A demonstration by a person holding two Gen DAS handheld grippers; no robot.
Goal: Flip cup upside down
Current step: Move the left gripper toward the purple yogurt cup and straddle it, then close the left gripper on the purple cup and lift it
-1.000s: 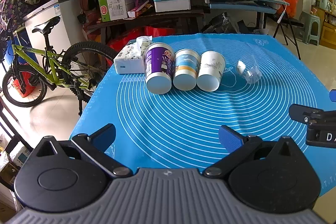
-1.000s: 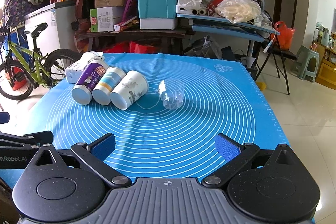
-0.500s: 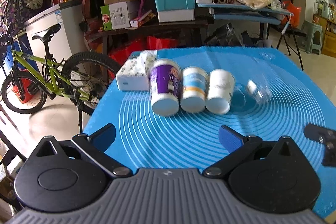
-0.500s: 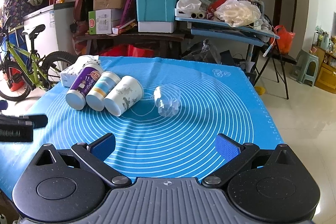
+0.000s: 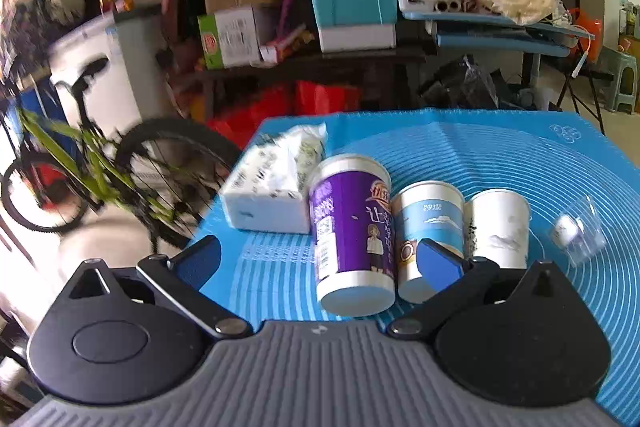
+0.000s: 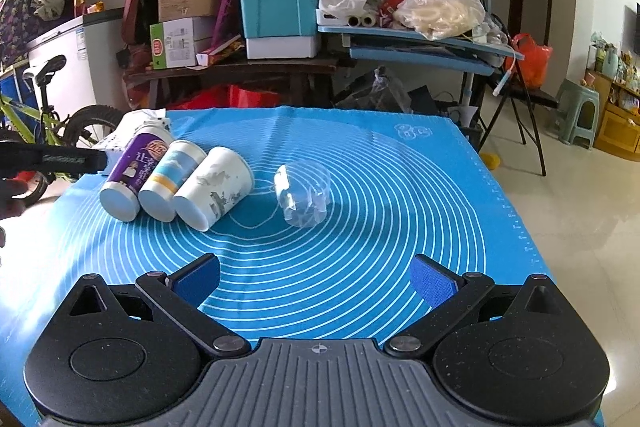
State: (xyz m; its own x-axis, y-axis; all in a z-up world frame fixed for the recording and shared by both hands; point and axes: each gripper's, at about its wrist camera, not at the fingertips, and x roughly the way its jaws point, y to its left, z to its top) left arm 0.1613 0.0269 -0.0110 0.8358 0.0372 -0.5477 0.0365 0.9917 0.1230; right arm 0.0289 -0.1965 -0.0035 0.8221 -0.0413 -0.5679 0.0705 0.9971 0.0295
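Three paper cups lie on their sides in a row on the blue mat point(image 6: 360, 227), bases toward me: a purple cup point(image 5: 352, 227) point(image 6: 132, 169), a blue-and-white cup point(image 5: 424, 227) point(image 6: 170, 179) and a white cup point(image 5: 498, 227) point(image 6: 214, 187). A clear plastic cup point(image 6: 302, 195) point(image 5: 576, 231) lies on its side to their right. My left gripper point(image 5: 318, 259) is open, just in front of the purple cup's base. My right gripper point(image 6: 314, 281) is open and empty, well short of the clear cup. The left gripper's finger point(image 6: 52, 161) shows at the left edge of the right wrist view.
A white tissue pack point(image 5: 276, 183) lies at the mat's far left, behind the purple cup. A green bicycle point(image 5: 80, 163) stands left of the table. Cluttered tables with a teal bin point(image 6: 278, 7) stand behind. A folding chair point(image 6: 520, 99) and stool point(image 6: 578, 111) stand to the right.
My left gripper has moved forward and left, closing in on the purple cup. My right gripper has stayed nearly still. The cups have not moved.
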